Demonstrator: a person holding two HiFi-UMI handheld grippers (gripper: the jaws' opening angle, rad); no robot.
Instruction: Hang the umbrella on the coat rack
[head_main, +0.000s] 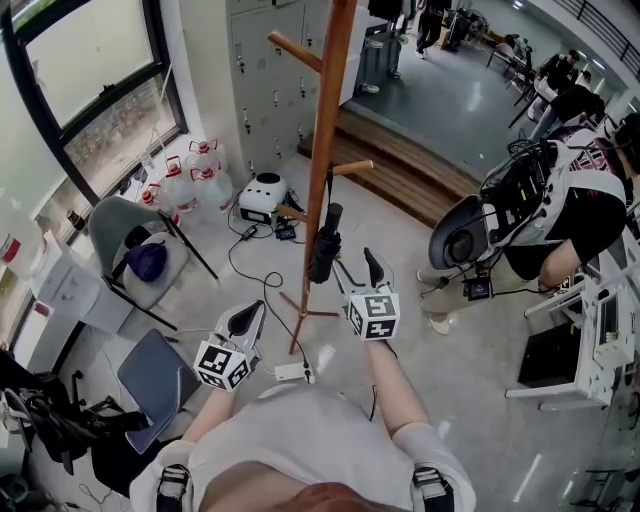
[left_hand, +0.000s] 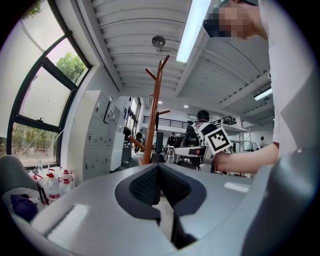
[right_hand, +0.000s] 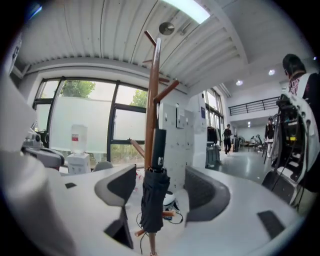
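Observation:
A wooden coat rack stands on the floor in front of me, also seen in the left gripper view and the right gripper view. A folded black umbrella hangs against its pole, handle up. My right gripper is open just to the right of the umbrella. In the right gripper view the umbrella hangs between and beyond the spread jaws, with no pad touching it. My left gripper is lower left of the rack, shut and empty.
A grey chair with a purple item stands at left, water jugs and a white appliance behind the rack. Cables and a power strip lie at the rack's feet. A person sits at the right.

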